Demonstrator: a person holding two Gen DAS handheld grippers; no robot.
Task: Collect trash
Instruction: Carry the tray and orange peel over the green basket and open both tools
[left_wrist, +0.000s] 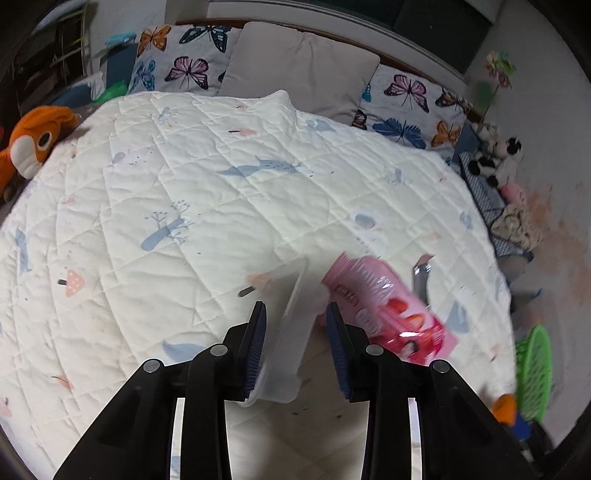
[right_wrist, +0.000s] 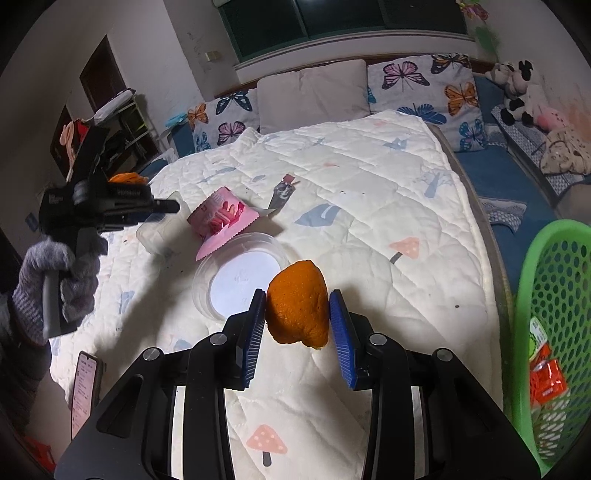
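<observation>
Right tool clamped on orange peel, green basket at bed's edge beside it, left tool around a clear plastic container, grip unclear, pink wrapper just beyond, open quilt ahead.

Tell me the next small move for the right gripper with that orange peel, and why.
Probably swing the right gripper toward the green basket on its right and release there: the orange peel is already clamped and lifted off the quilt, and the basket already holds wrappers.

An orange peel hangs pinched above the quilt, near a round clear lid, a pink wrapper and a tilted clear tub.
</observation>
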